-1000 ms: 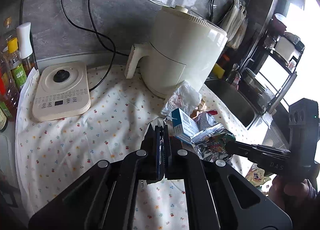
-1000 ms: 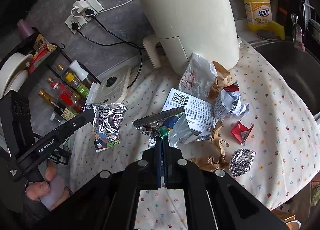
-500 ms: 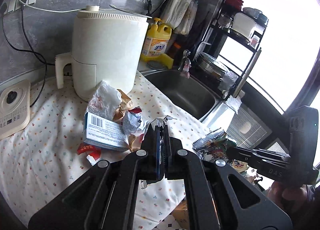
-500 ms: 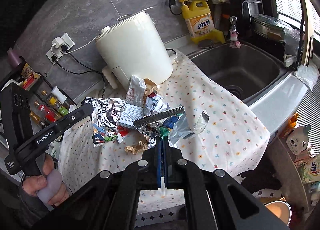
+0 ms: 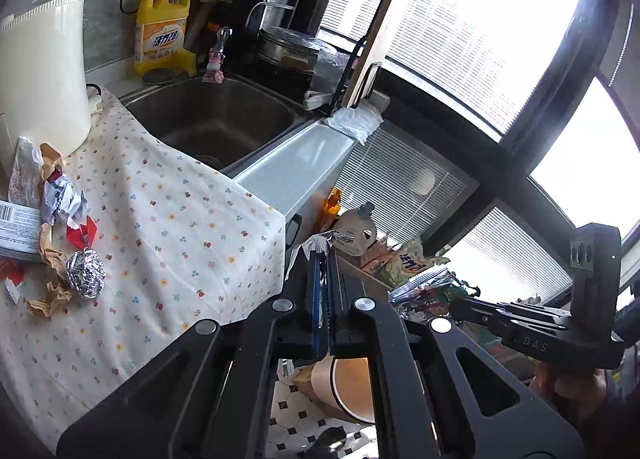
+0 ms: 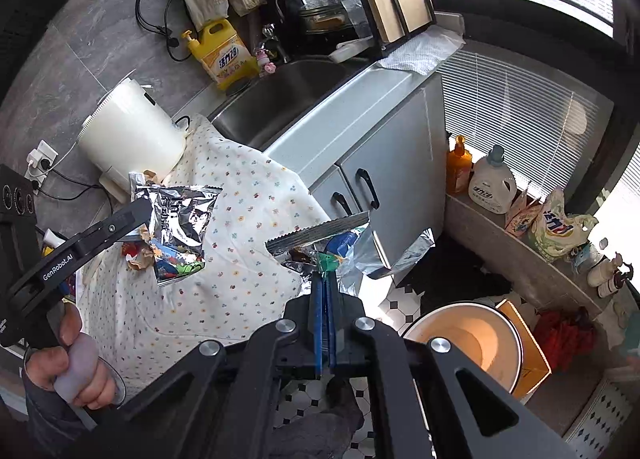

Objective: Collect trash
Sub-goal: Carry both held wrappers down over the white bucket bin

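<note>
Ahead of the grippers we note a grey wall [image 6: 100, 31], a steel sink [image 5: 216, 119] in a grey cabinet [image 6: 384, 147], bright blinded windows [image 5: 480, 39] to the right, and a black-and-white tiled floor [image 6: 404, 303] below.

Our left gripper [image 5: 323, 259] pinches a foil wrapper [image 5: 320, 240] past the edge of the flowered cloth [image 5: 168, 227]. Our right gripper [image 5: 456, 301] grips another wrapper [image 5: 420, 291]. Below stands a bin [image 5: 352, 387]; a foil ball [image 5: 85, 274] lies on the cloth.
</note>
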